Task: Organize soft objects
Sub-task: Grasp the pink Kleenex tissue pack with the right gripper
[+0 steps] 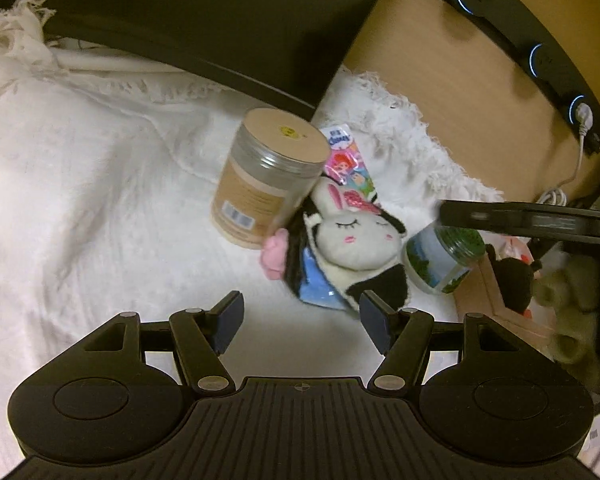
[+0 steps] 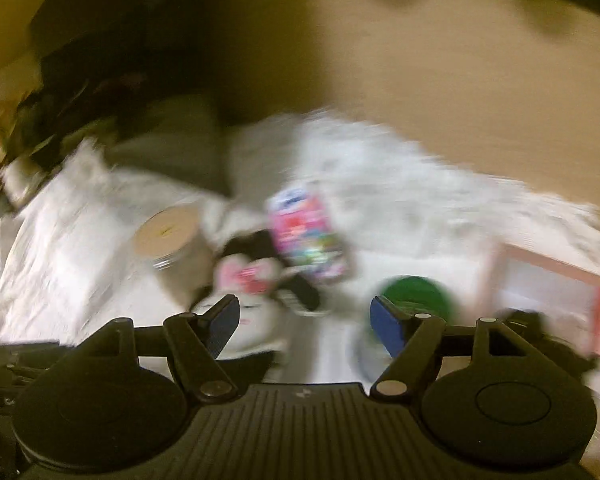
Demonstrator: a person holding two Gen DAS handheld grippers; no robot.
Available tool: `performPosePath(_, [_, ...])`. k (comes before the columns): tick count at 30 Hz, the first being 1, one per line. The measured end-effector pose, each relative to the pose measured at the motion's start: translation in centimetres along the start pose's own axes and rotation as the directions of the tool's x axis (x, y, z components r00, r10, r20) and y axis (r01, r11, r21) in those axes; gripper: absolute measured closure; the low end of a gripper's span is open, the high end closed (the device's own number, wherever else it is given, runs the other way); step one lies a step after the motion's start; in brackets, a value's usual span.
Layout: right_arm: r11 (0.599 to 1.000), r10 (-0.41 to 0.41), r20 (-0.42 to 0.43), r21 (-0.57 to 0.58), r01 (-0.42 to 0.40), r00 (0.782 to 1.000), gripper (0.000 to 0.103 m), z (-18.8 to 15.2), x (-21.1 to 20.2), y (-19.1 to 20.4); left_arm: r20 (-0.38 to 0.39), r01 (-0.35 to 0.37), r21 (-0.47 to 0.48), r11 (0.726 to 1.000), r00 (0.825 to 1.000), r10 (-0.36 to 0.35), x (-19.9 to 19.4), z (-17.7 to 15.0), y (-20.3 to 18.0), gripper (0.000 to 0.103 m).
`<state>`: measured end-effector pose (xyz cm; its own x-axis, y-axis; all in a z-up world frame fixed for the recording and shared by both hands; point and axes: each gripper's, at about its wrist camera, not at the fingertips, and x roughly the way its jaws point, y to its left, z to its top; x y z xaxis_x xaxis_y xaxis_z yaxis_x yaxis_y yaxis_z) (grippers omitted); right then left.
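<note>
A plush bunny doll [image 1: 352, 240] with black hair, a pink flower and a blue dress lies on a white blanket [image 1: 80, 184]. My left gripper [image 1: 300, 320] is open and empty, just short of the doll. My right gripper [image 2: 304, 326] is open and empty above the doll [image 2: 248, 312] in a blurred view. The right gripper also shows as a black bar at the right of the left wrist view [image 1: 532, 220]. A pink box [image 1: 496, 300] at the right holds a black plush [image 1: 512, 280] and a beige plush [image 1: 568, 300].
A tan canister [image 1: 264, 176] leans beside the doll. A colourful snack packet [image 1: 348, 160] lies behind it. A green-lidded jar [image 1: 444, 256] stands at the doll's right. A wooden desk surface [image 1: 440, 80] with a dark power strip [image 1: 540, 52] runs behind.
</note>
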<state>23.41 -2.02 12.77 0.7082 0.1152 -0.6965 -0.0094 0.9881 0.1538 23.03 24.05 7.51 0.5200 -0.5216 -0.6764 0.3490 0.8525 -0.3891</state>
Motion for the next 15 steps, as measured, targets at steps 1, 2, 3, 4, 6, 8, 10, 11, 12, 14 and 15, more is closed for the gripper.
performPosePath(1, [0.999,0.011,-0.016,-0.035,-0.012,1.0,0.03,0.3,1.2,1.3,-0.004,0.0,-0.001,1.0,1.0,0.0,-0.2,0.1,0.3,0.034])
performPosePath(2, [0.997,0.004,-0.027,-0.071,-0.006,1.0,0.03,0.6,2.2,2.3,-0.006,0.001,-0.001,1.0,1.0,-0.001,-0.3,0.2,0.6,0.034])
performPosePath(3, [0.994,-0.014,-0.027,-0.106,0.011,1.0,0.03,1.1,3.2,3.2,-0.006,0.0,0.0,1.0,1.0,0.0,-0.4,0.2,0.8,0.034])
performPosePath(4, [0.991,-0.03,-0.023,-0.129,0.027,0.999,0.03,1.5,3.9,3.8,-0.005,-0.001,-0.001,1.0,1.0,0.001,-0.7,0.2,1.0,0.034])
performPosePath(6, [0.986,-0.068,-0.029,-0.157,0.063,0.997,0.03,3.1,5.8,4.1,-0.007,0.004,-0.009,1.0,1.0,-0.004,-1.1,0.2,1.5,0.034])
performPosePath(8, [0.987,-0.079,-0.063,-0.143,0.069,0.995,0.03,4.9,8.3,3.6,-0.018,0.012,-0.011,1.0,1.0,-0.012,-1.5,0.0,1.9,0.034])
performPosePath(10, [0.993,-0.08,-0.109,-0.09,0.07,0.991,0.03,6.1,11.0,2.5,-0.031,0.016,-0.003,1.0,0.999,-0.017,-1.7,-0.1,2.1,0.034])
performPosePath(11, [0.996,-0.079,-0.136,-0.044,0.074,0.988,0.03,6.7,12.5,1.9,-0.039,0.021,0.001,1.0,0.999,-0.021,-1.8,-0.2,2.2,0.034])
performPosePath(12, [0.997,-0.073,-0.161,0.005,0.074,0.984,0.03,7.1,13.9,1.5,-0.044,0.023,0.003,1.0,0.999,-0.023,-1.8,-0.2,2.3,0.034])
performPosePath(14, [0.988,-0.037,-0.24,0.137,0.072,0.97,0.03,7.6,16.9,0.0,-0.047,0.02,0.003,1.0,0.999,-0.02,-1.8,-0.1,2.5,0.034])
performPosePath(15, [0.98,-0.021,-0.273,0.185,0.074,0.962,0.03,7.7,18.1,-0.6,-0.047,0.019,0.0,1.0,0.999,-0.019,-1.8,-0.1,2.6,0.034])
